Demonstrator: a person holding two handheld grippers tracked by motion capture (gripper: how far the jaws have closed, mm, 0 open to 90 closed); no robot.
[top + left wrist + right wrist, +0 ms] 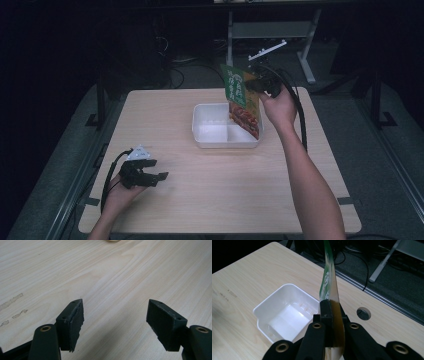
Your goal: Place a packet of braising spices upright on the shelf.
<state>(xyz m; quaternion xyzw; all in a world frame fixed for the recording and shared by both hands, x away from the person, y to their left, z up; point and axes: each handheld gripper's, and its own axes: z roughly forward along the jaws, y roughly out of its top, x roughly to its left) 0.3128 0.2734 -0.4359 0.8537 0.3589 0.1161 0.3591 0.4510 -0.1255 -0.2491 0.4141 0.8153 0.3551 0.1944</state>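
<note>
Beside the plain white tub (226, 129), the flat packet (243, 100) is green with pale lettering above and a red-orange food picture below, over a light wood-grain table (215, 185), while both tools' jaws are matt black with brass-coloured rivets.

table (200, 200): light wood | cable hole (363, 313): far edge | floor (200, 77): cables, dark

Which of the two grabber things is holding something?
The right gripper, up over the white tub, is pinching a green food packet. The left gripper sits open on the table.
</note>
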